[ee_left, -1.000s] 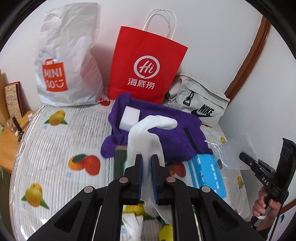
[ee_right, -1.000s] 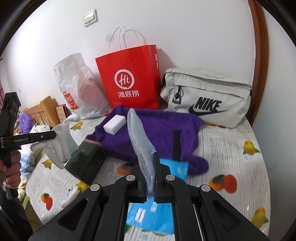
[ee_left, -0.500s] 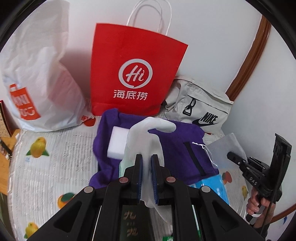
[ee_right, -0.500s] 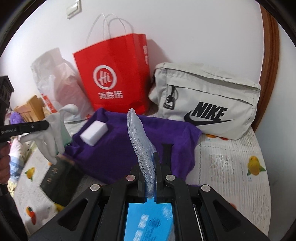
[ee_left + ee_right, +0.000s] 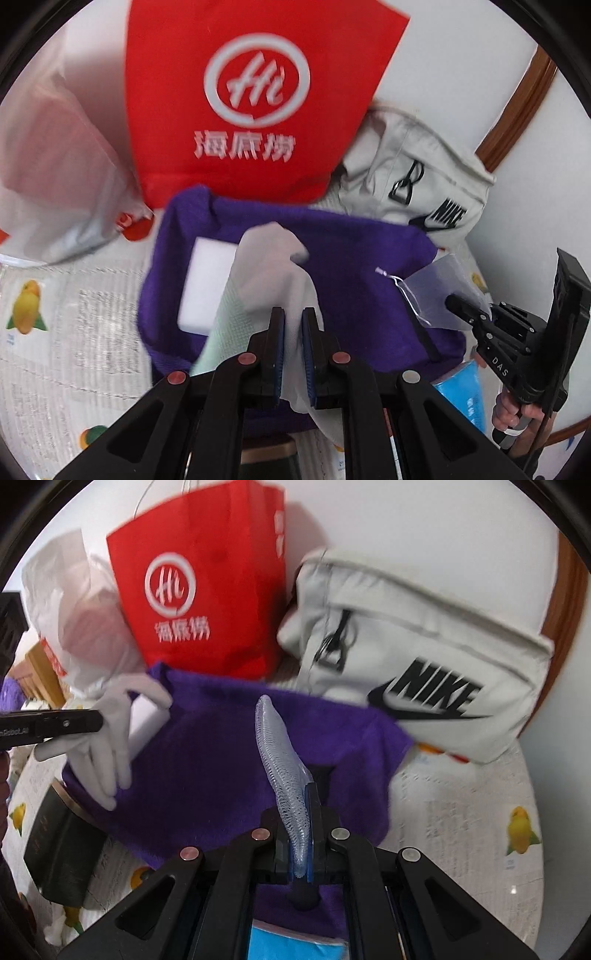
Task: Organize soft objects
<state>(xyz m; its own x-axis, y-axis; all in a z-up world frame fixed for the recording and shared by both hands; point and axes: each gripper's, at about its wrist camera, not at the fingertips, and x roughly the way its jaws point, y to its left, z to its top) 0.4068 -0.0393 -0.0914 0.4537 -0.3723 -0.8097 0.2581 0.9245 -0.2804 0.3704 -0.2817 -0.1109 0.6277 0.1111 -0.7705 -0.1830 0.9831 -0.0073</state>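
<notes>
My left gripper (image 5: pixel 293 321) is shut on a white glove (image 5: pixel 266 273), which hangs over the purple fuzzy cloth (image 5: pixel 351 266); the right wrist view shows the same glove (image 5: pixel 110 731) dangling from the left gripper (image 5: pixel 98 722). A white sponge block (image 5: pixel 207 280) lies on the cloth's left part, partly behind the glove. My right gripper (image 5: pixel 297 812) is shut on a clear mesh pouch (image 5: pixel 279 760) held edge-on above the cloth (image 5: pixel 207 760). In the left wrist view that pouch (image 5: pixel 439 291) and the right gripper (image 5: pixel 456 304) are at the right.
A red paper bag (image 5: pixel 251 99), a white plastic bag (image 5: pixel 51 147) and a grey Nike pouch (image 5: pixel 424 657) stand against the wall behind the cloth. A dark box (image 5: pixel 59 856) and a blue packet (image 5: pixel 295 943) lie on the fruit-print bedsheet (image 5: pixel 461 830).
Both grippers have moved forward and down toward the purple cloth, each still holding its item. The bags at the wall now look larger and closer.
</notes>
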